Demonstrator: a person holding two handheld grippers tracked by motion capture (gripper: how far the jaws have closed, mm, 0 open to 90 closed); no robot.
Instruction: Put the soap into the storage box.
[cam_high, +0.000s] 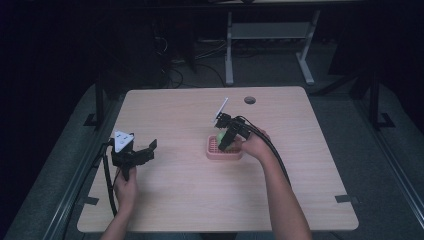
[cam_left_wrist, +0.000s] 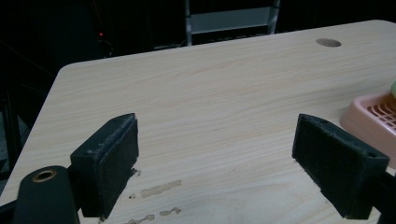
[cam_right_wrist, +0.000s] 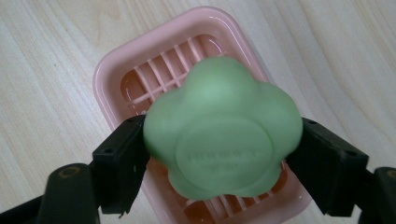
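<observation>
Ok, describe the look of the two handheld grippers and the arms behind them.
Both grippers are black, each with two blocky jaws faced with flat dark pads. The left gripper carries a pale grey three-cornered plate on top and trails a black cable; a brass-coloured eyelet sits near its jaw base. The right gripper bears a similar plate, seen edge-on, and a thick black cable. The forearms are bare, with no sleeves visible.

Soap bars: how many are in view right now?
1. The green flower-shaped soap sits between the right gripper's jaws, over the pink slatted soap dish near the middle of the table. No other is visible.
</observation>
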